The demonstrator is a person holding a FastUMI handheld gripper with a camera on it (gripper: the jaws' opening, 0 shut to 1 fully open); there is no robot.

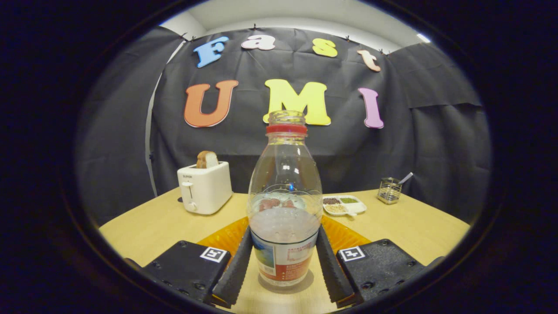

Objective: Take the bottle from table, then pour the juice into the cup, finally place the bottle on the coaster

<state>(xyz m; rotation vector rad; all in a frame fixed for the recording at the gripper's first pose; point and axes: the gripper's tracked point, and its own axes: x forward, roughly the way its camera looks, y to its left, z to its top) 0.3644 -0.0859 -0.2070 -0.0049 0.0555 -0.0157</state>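
While the clear plastic bottle with the red neck ring [284, 205] stands upright on the pale wooden table [409, 226] at lower centre of the frame, cap off, the gripper [284, 266] flanks its labelled base, fingers [235, 266] apart on either side, close to or touching its sides; a firm clamp can't be confirmed. Its long axis runs vertical, between the fingers, with an orange ribbed coaster [222, 237] just behind; no cup spotted, white toaster [205, 187] at centre left.

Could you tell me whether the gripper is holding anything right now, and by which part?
The gripper holds the bottle: its fingers press either side of the lower, labelled body, the base on the table.
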